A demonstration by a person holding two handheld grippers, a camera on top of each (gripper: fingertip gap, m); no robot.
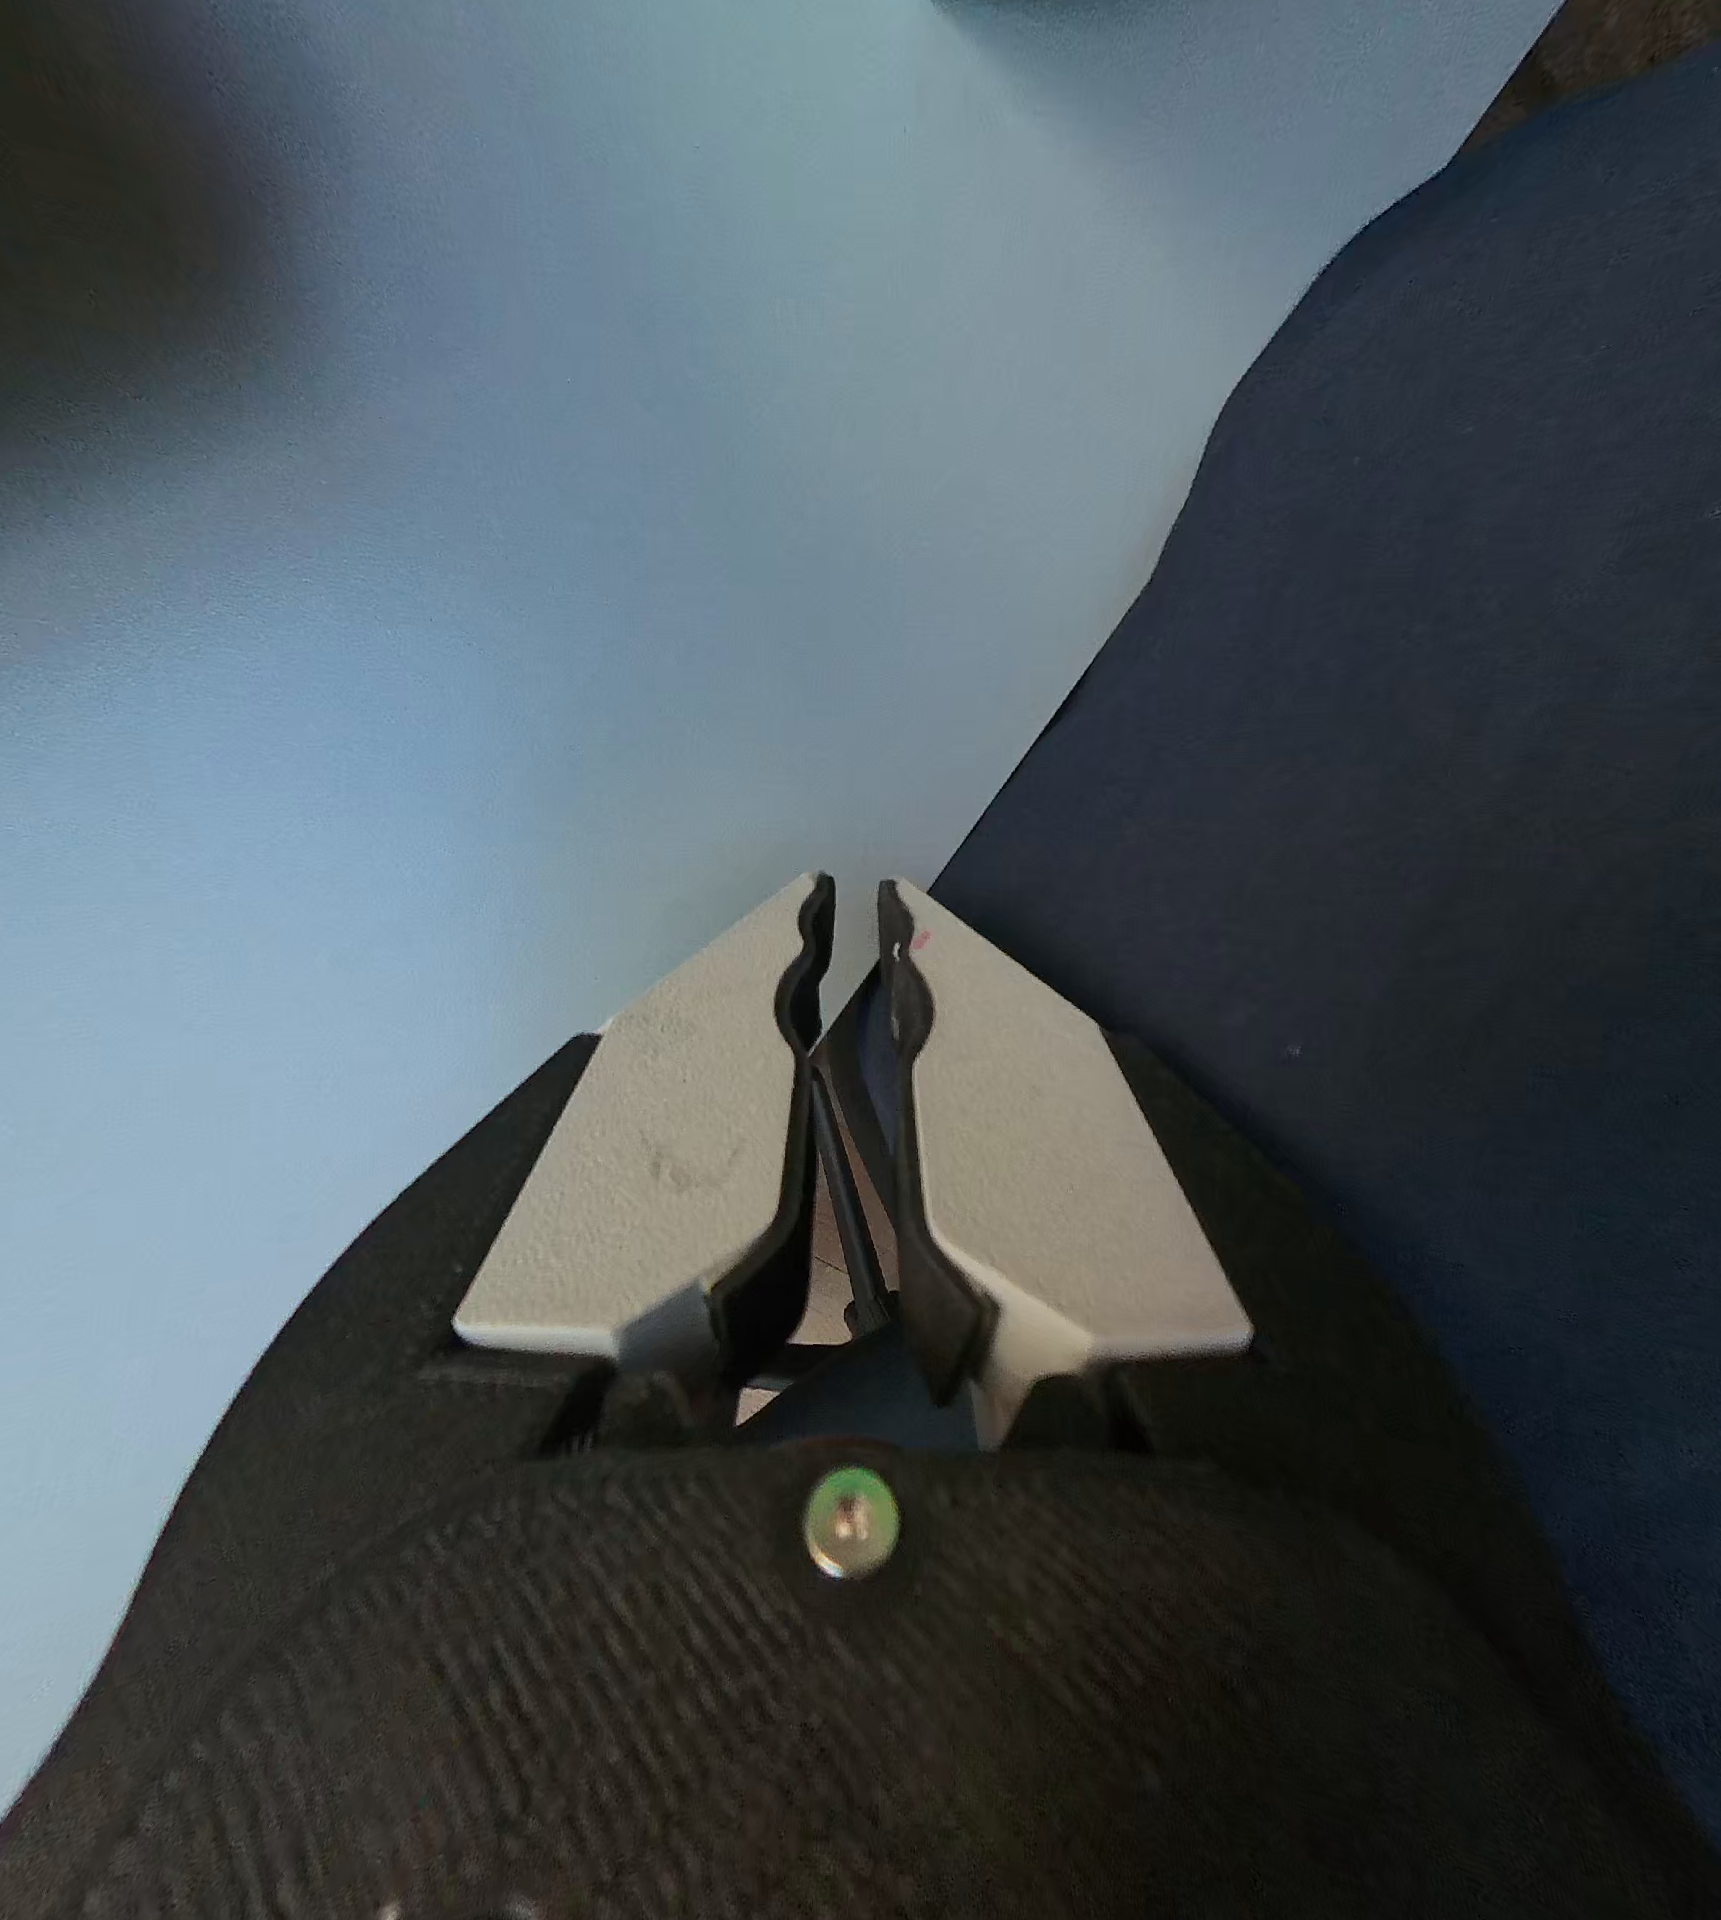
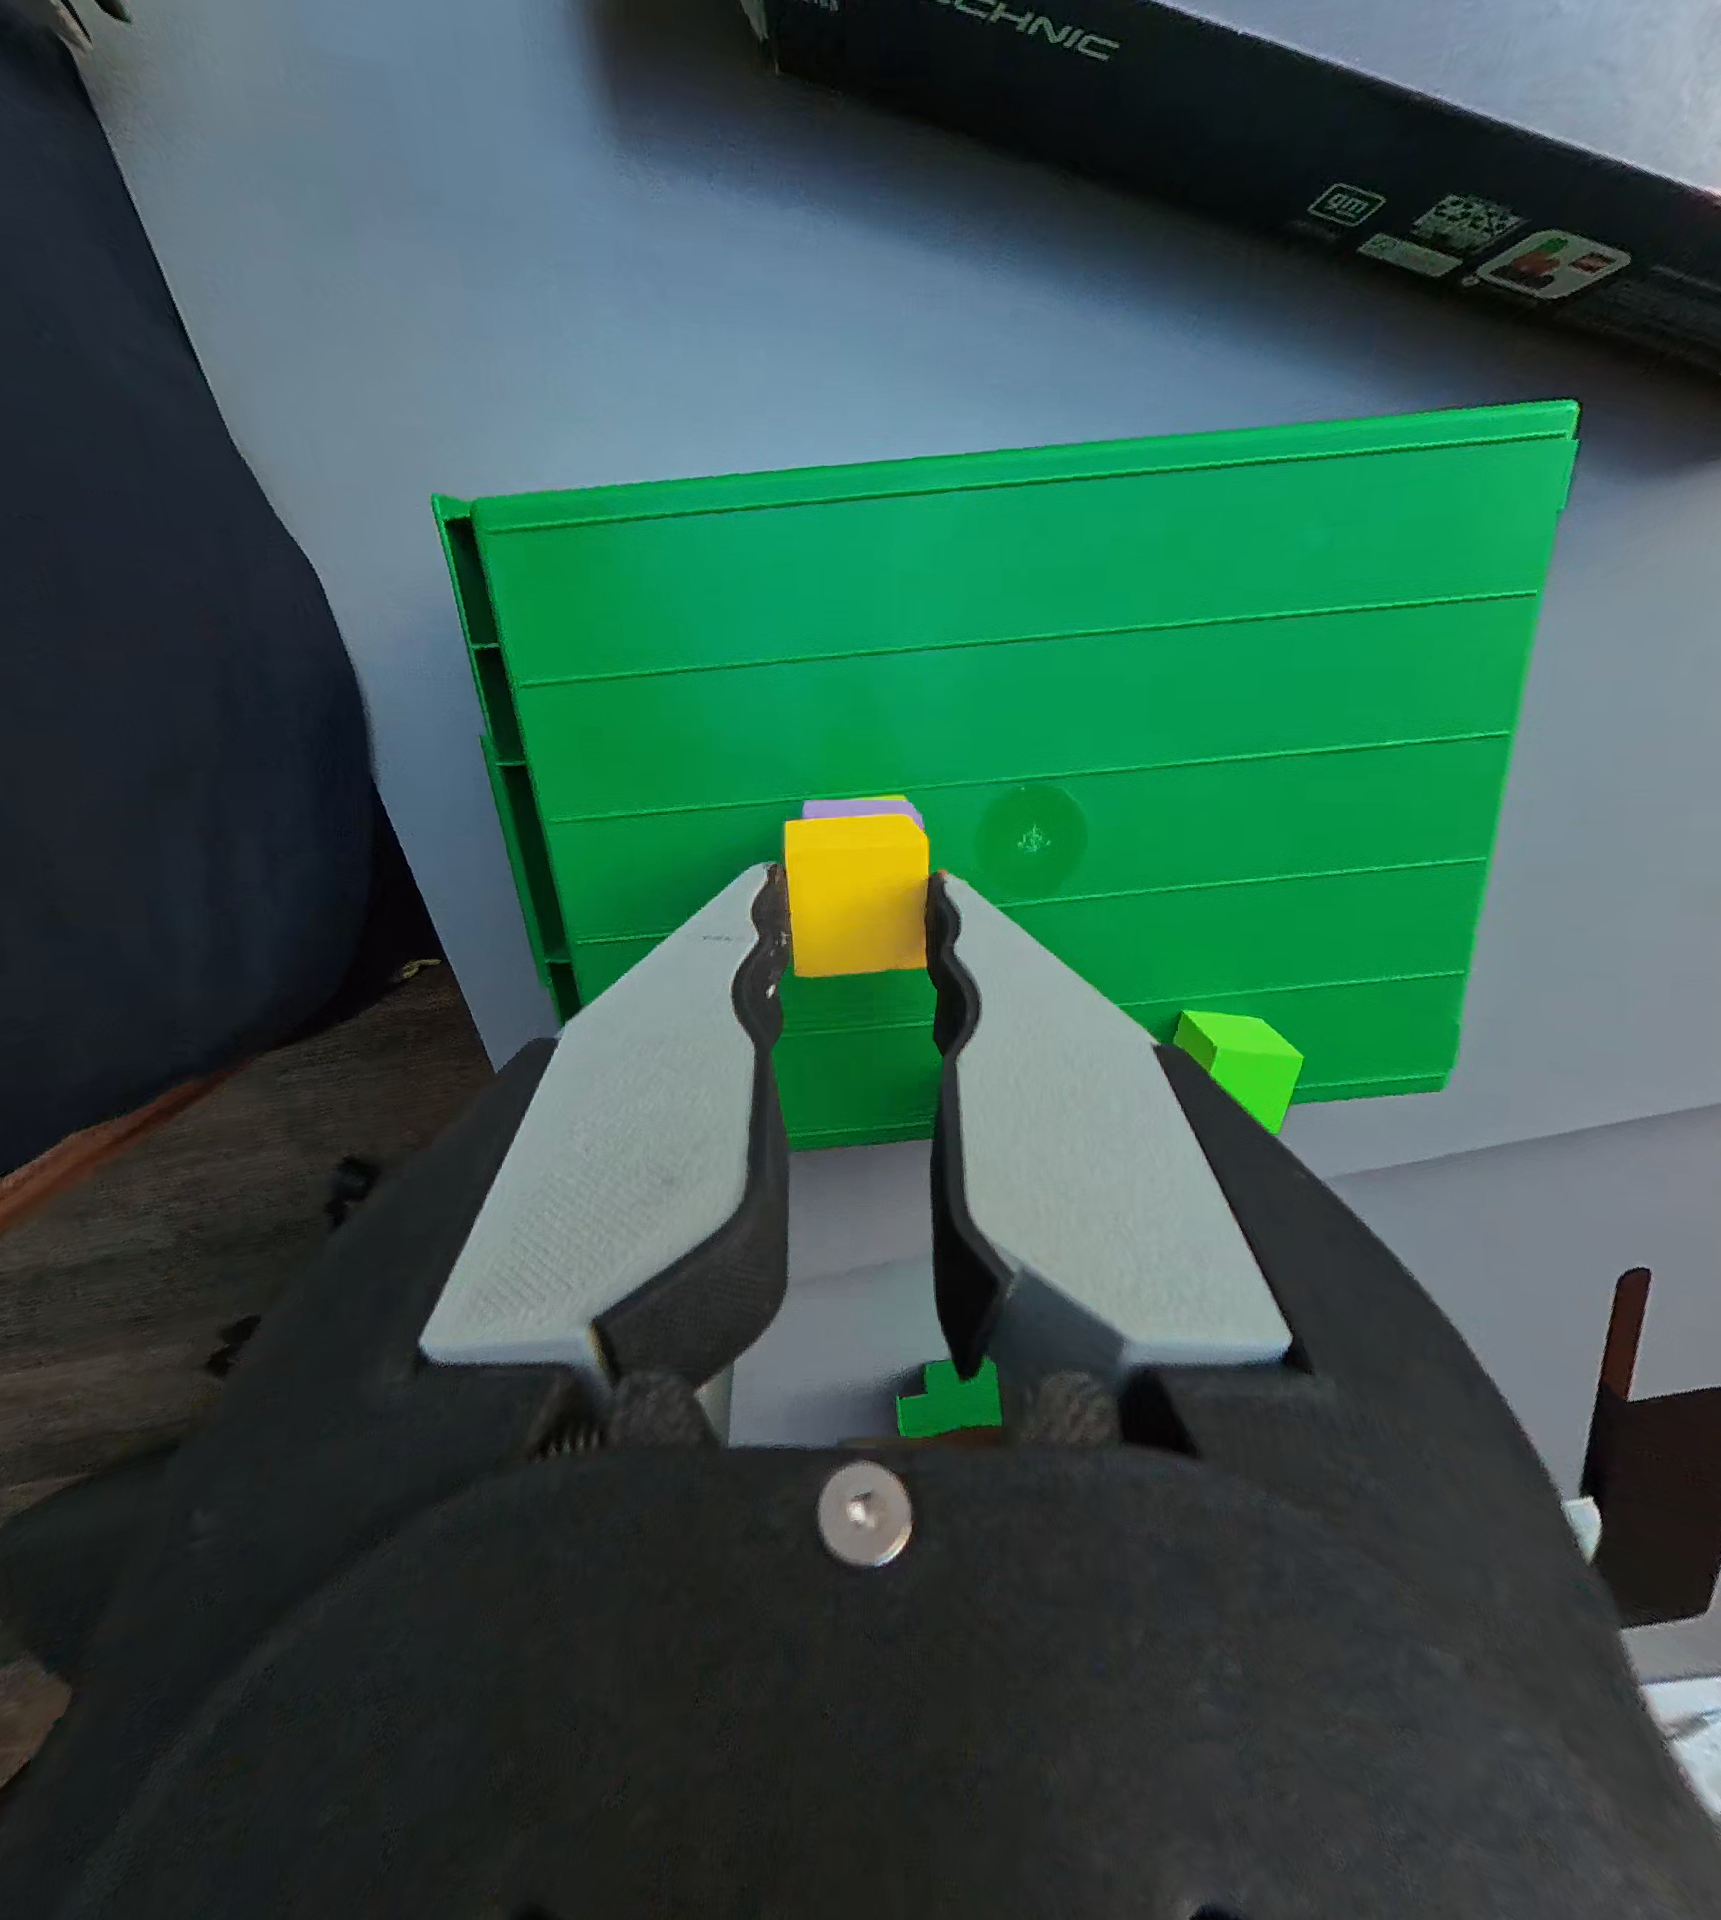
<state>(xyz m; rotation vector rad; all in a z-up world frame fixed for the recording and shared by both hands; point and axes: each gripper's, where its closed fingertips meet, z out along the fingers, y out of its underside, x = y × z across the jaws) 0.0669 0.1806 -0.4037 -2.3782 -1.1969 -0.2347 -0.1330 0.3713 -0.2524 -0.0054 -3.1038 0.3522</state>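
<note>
- Left tongs (image 1: 856, 894), lower middle of the left wrist view: nearly clenched, a thin slit between the black wavy pads (image 1: 806, 966), nothing in them. They hang over the pale blue desk (image 1: 523, 520), with dark navy fabric (image 1: 1458, 727) filling the right of the frame. The upper left is a dark blur I cannot read.
- Over to the right wrist view, far left: the same navy fabric (image 2: 87, 623), and below it a brown-grey floor (image 2: 160, 1195) past the desk edge.
- Centre: right tongs (image 2: 856, 914) clamped on a yellow cube (image 2: 856, 904), both pads tight against its sides, held by the very tips over the green ribbed tray (image 2: 1043, 644), which lies bottom up.
- Just behind the yellow one, a purple block (image 2: 851, 808) peeks out with a sliver of green past it. How those sit I cannot tell.
- Risk, in my judgement: that tip-only hold looks thin. A twist or a knock against the purple block could pop the cube loose, and the ribbed surface may send it tumbling.
- Right of centre: a round moulded mark (image 2: 1030, 836) on the tray, then a lime green cube (image 2: 1245, 1065) at the tray's lower right corner, near enough to the right finger that a sweep that way might nudge it off.
- Low between the fingers, a small green stepped piece (image 2: 944, 1405).
- Upper right: a long black printed box (image 2: 1355, 177), well apart.
- Lower right: dark brackets (image 2: 1666, 1475) past the desk edge.
</note>
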